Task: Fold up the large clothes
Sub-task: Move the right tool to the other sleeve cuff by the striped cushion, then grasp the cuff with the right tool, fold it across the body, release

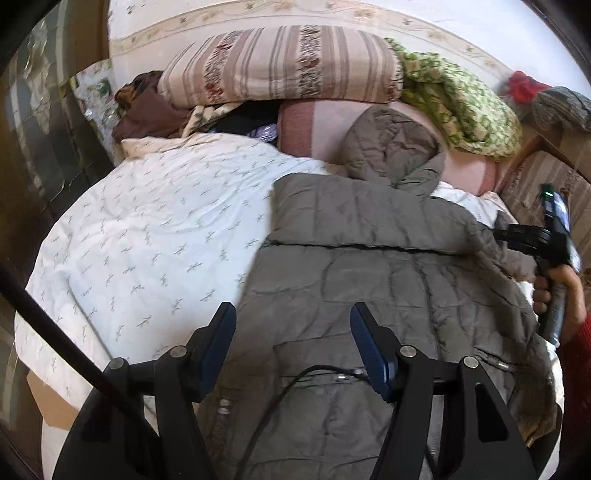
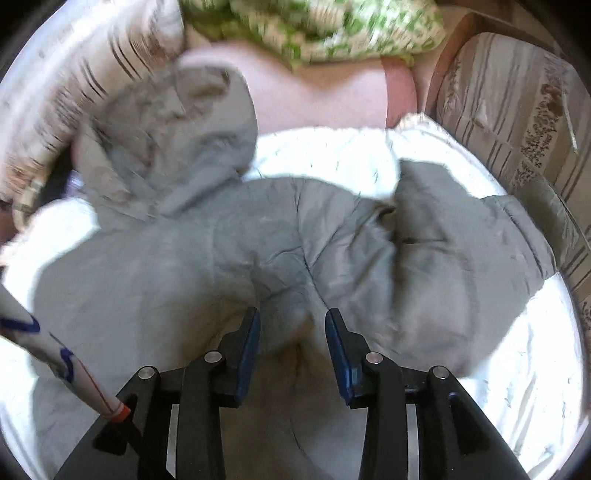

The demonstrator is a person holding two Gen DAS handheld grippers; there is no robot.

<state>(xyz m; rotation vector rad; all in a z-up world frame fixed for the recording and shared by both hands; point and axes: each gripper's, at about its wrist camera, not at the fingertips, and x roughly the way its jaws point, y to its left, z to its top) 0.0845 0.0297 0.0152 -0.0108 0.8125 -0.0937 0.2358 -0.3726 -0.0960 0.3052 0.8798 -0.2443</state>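
Note:
A grey quilted hooded jacket (image 1: 369, 266) (image 2: 207, 258) lies spread on the white sprig-print bedcover (image 1: 147, 229). Its hood (image 1: 391, 151) (image 2: 177, 129) points toward the pillows. One sleeve (image 1: 351, 214) is folded across the chest, and the other sleeve (image 2: 461, 251) lies out to the right. My left gripper (image 1: 291, 317) hovers open over the jacket's lower left part, with nothing between its blue pads. My right gripper (image 2: 291, 321) is open above the shoulder area, with fabric lying below the gap. In the left wrist view a hand holds the right gripper (image 1: 532, 240) at the jacket's right edge.
A striped pillow (image 1: 284, 62), a green-and-white knit blanket (image 1: 461, 99) (image 2: 314, 26) and a pink blanket (image 1: 321, 125) are piled at the head of the bed. A brown garment (image 1: 144, 110) lies at the far left. A striped cushion (image 2: 517, 110) borders the right side.

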